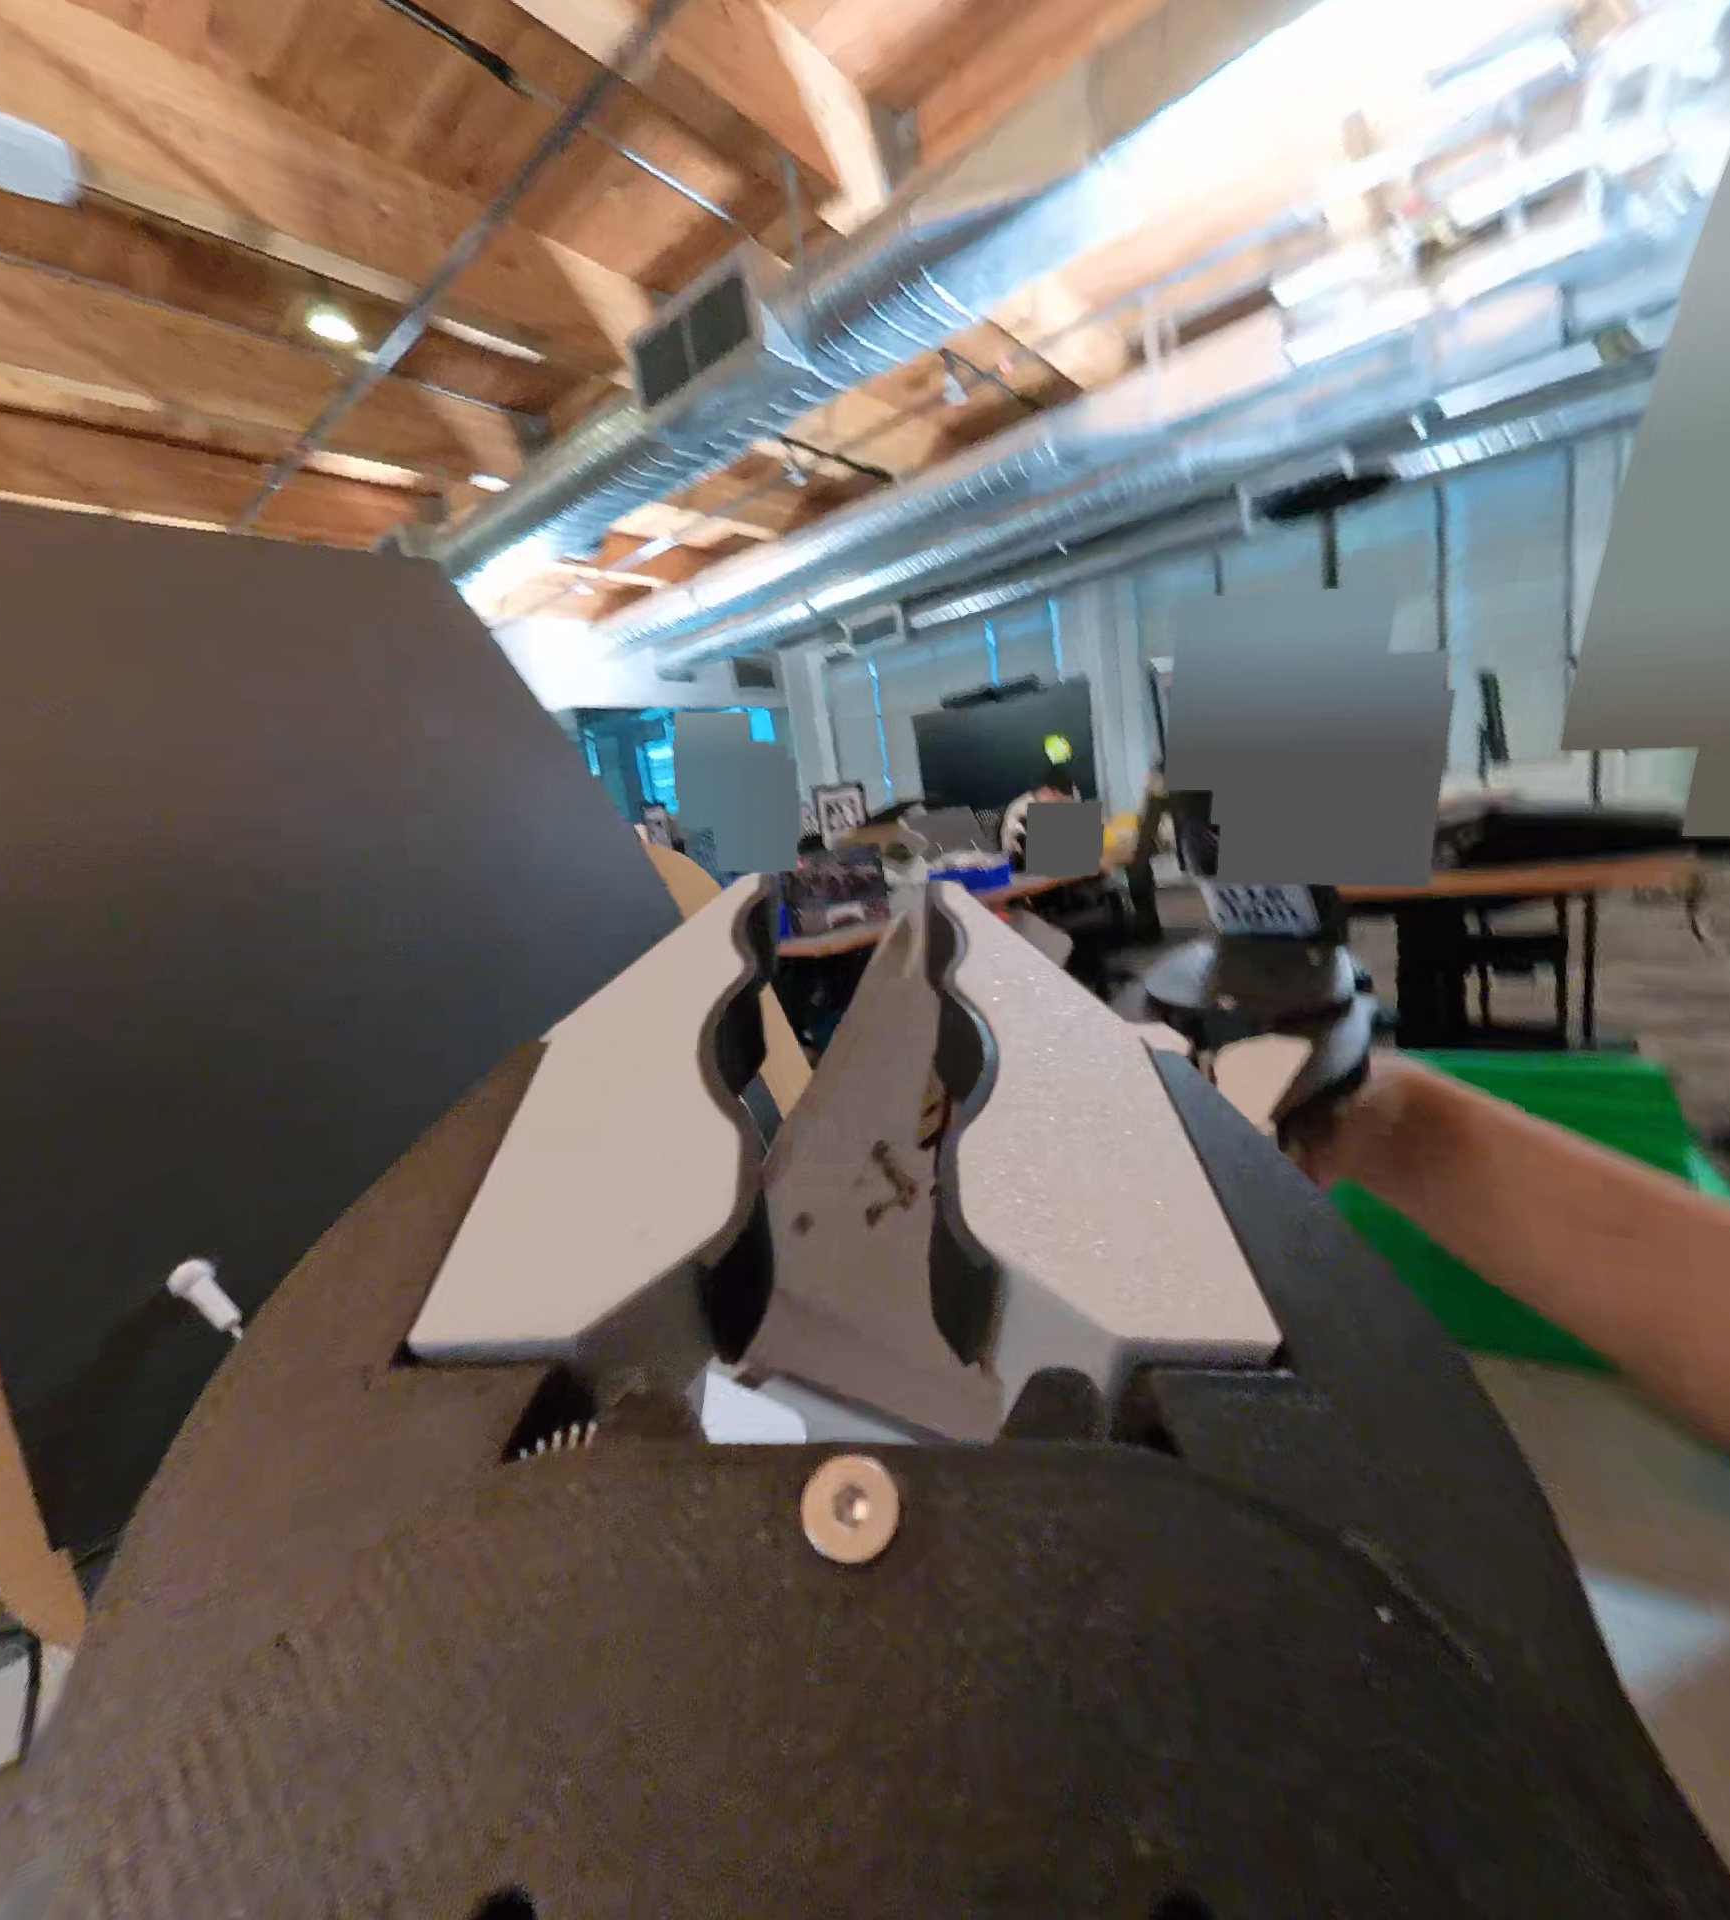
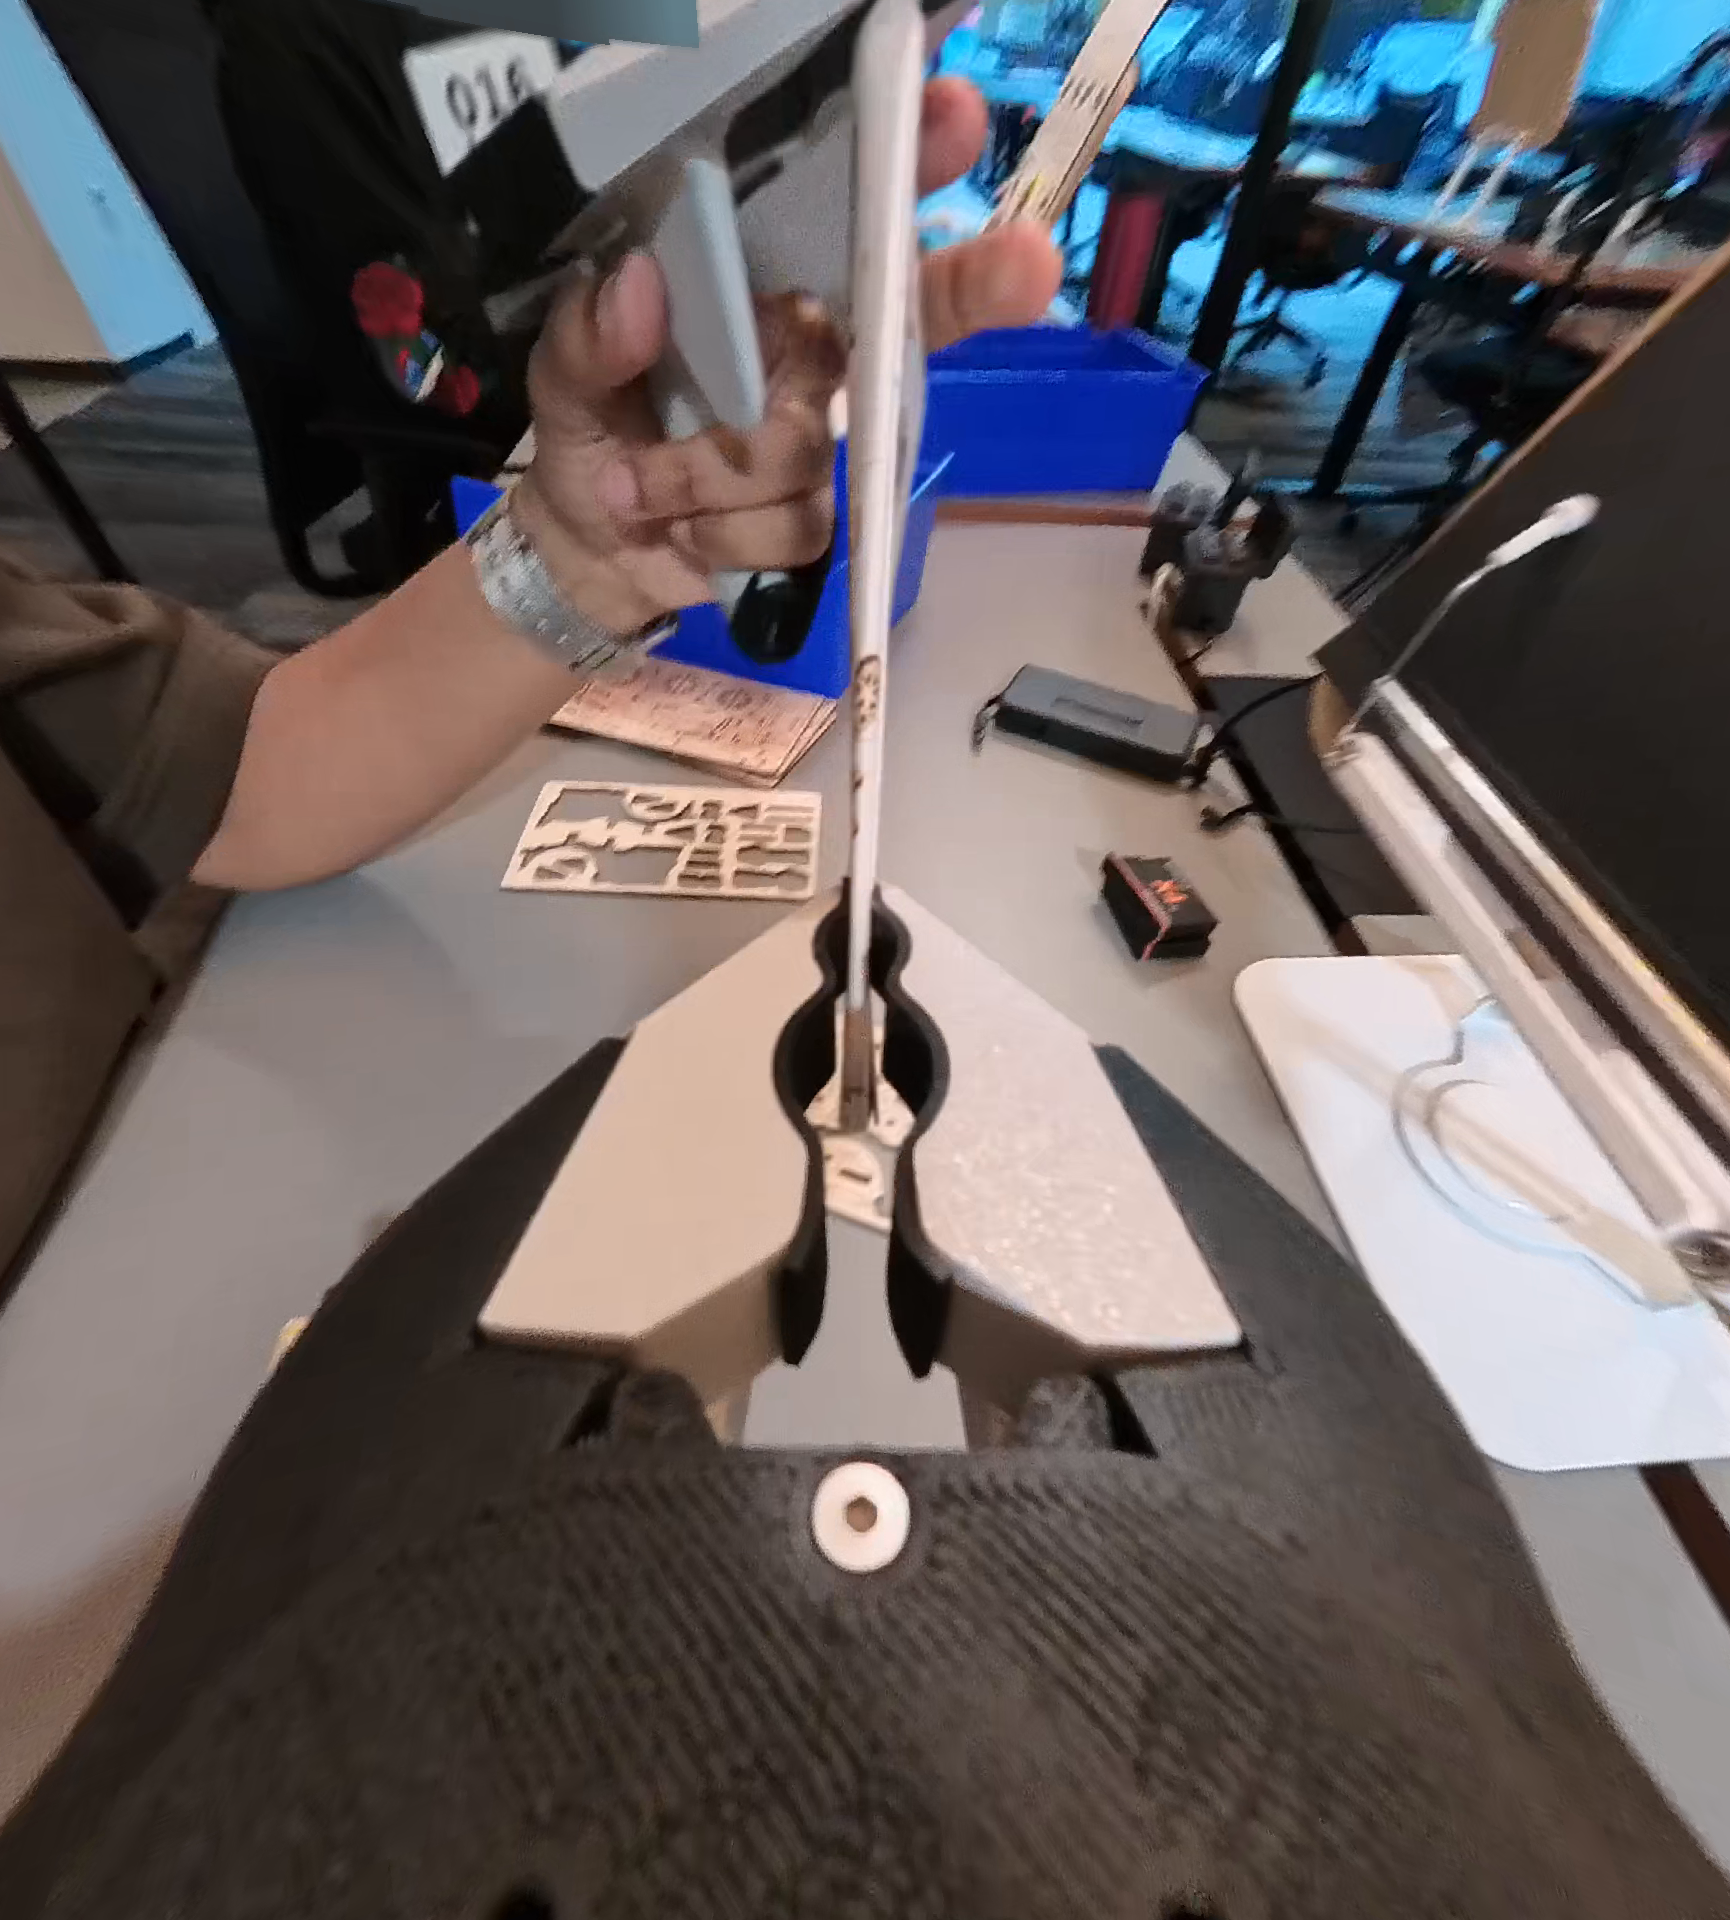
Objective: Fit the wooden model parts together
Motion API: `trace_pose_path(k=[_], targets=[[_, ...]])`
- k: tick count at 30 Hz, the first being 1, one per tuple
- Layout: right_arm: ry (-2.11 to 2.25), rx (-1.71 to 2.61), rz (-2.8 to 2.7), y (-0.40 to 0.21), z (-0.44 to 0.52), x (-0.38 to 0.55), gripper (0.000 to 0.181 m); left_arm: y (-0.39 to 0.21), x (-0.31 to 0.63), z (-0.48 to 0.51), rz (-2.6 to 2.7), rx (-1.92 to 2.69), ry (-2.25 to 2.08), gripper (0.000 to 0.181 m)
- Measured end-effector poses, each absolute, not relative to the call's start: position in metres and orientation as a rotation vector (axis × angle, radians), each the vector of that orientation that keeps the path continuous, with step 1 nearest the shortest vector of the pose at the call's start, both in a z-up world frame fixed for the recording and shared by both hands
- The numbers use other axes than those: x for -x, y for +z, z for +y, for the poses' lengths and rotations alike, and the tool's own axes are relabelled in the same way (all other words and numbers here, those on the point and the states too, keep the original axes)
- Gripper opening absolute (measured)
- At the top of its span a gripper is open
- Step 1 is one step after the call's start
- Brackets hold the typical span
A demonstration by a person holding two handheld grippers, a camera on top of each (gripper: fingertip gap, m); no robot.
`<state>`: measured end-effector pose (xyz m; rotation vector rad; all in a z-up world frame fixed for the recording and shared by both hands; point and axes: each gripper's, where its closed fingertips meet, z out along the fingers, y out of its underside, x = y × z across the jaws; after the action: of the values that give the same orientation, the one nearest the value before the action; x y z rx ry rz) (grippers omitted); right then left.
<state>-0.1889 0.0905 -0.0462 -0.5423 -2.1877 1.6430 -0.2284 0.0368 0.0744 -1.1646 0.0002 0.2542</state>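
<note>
My right gripper (image 2: 866, 925) is shut on the lower end of a thin wooden parts sheet (image 2: 876, 520), seen edge-on and rising steeply above the grey table (image 2: 321, 1091) past the person's left hand (image 2: 653, 468). In the left wrist view a flat wooden sheet (image 1: 850, 1226) with small cut-outs lies between the fingers of my left gripper (image 1: 845, 894). It leans on the right finger, and a gap shows beside the left finger. The left gripper points up into the room. The right gripper (image 1: 1256, 977) also shows there, farther right.
A punched-out wooden sheet (image 2: 669, 842) and a stack of sheets (image 2: 705, 717) lie on the table before blue bins (image 2: 1058, 416). A small black box (image 2: 1157, 904), a black device (image 2: 1089, 717) and a white tray (image 2: 1463, 1299) lie right, by a dark panel (image 2: 1619, 623). A green bin (image 1: 1567, 1132) stands behind the arm (image 1: 1567, 1278). About 15 cm separates my left fingertips from my right.
</note>
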Motion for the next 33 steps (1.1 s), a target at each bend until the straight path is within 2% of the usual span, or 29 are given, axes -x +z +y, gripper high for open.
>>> trace_pose_path(k=[2, 6, 12, 24, 33], targets=[[1.683, 0.571, -2.075, -0.033, 0.102, 0.197, 0.000, 0.083, 0.239, 0.028, -0.091, 1.098, 0.180, 0.042], [1.875, 0.570, -1.825, 0.004, 0.124, 0.197, 0.000, 0.082, 0.245, 0.030, -0.154, 1.071, 0.062, 0.056], [2.037, 0.501, -1.656, 0.034, 0.137, 0.183, 0.000, 0.075, 0.211, 0.061, -0.076, 1.112, -0.010, 0.059], [2.085, 0.433, -1.715, 0.033, 0.120, 0.172, 0.000, 0.087, 0.180, 0.066, 0.024, 1.076, 0.083, 0.060], [2.066, 0.431, -1.719, 0.033, 0.115, 0.173, 0.000, 0.092, 0.179, 0.059, 0.036, 1.041, 0.104, 0.053]])
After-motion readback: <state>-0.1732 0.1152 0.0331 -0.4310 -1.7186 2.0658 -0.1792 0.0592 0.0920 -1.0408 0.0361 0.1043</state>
